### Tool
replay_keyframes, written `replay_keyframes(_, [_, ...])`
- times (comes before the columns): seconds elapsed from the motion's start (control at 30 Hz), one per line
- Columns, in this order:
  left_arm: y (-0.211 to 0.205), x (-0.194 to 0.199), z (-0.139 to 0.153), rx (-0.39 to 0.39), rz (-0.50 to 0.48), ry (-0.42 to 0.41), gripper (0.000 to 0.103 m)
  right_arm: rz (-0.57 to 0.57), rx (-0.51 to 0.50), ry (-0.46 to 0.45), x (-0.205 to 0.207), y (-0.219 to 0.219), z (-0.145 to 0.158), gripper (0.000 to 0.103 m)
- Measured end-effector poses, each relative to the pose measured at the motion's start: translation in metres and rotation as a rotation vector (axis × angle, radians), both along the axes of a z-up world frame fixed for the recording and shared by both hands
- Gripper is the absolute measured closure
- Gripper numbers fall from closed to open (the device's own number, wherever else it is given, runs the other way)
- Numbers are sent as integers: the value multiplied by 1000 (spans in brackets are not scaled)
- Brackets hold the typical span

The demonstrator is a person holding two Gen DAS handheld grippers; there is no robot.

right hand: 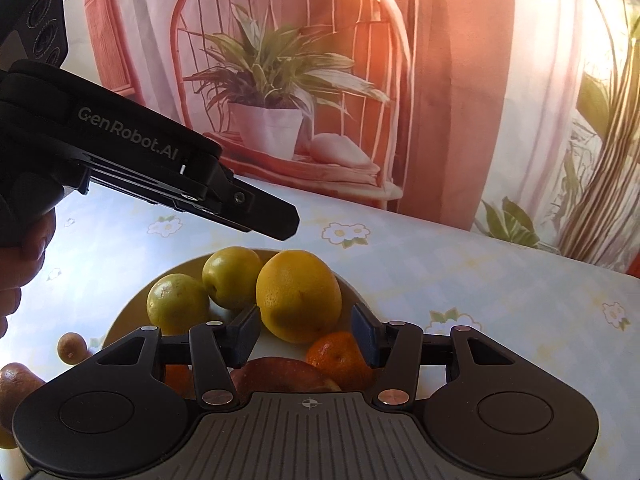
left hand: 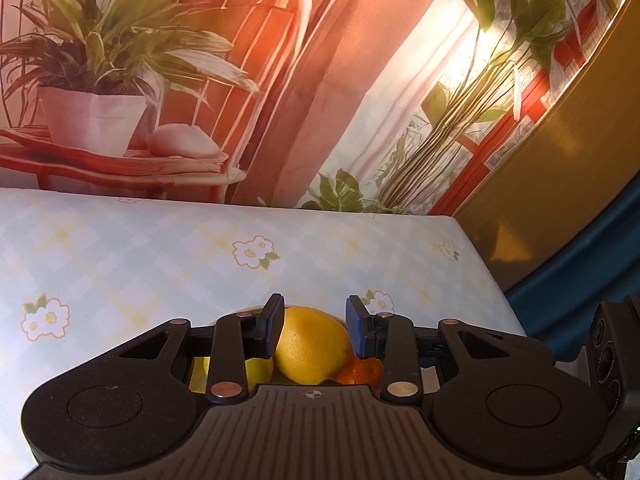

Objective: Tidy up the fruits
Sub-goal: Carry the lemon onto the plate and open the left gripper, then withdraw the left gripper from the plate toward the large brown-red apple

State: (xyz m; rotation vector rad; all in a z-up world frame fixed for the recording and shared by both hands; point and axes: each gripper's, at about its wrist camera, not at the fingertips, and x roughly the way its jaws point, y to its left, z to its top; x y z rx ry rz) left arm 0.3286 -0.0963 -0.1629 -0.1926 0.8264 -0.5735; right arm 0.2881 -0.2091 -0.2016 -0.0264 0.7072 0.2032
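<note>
A pale plate [right hand: 352, 292] on the flowered tablecloth holds a large yellow citrus [right hand: 298, 294], two yellow-green fruits [right hand: 178, 304] [right hand: 232, 276], a tangerine [right hand: 340, 360] and a red apple [right hand: 280, 374]. My left gripper [right hand: 280, 220] hovers just above the citrus without touching it. In its own view the citrus [left hand: 312, 344] shows below its narrowly parted fingers, beside the tangerine [left hand: 360, 372]; this gripper [left hand: 316, 326] holds nothing. My right gripper [right hand: 306, 336] stands open above the plate's near side, empty.
A small brown fruit [right hand: 72, 347] and a larger brownish one [right hand: 16, 388] lie on the cloth left of the plate. A hand [right hand: 24, 248] grips the left tool. The table's right edge [left hand: 500, 280] drops off; a printed backdrop [left hand: 280, 80] stands behind.
</note>
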Motion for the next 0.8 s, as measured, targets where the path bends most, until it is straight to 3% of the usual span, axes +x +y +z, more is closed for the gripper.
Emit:
replay_keyframes(0.23, [15, -19, 10, 25, 22, -27, 68, -40, 13, -27, -22, -2, 9, 56])
replay_keyframes(0.8, [85, -98, 37, 175, 101, -172, 68, -85, 104, -93, -96, 30, 17, 56])
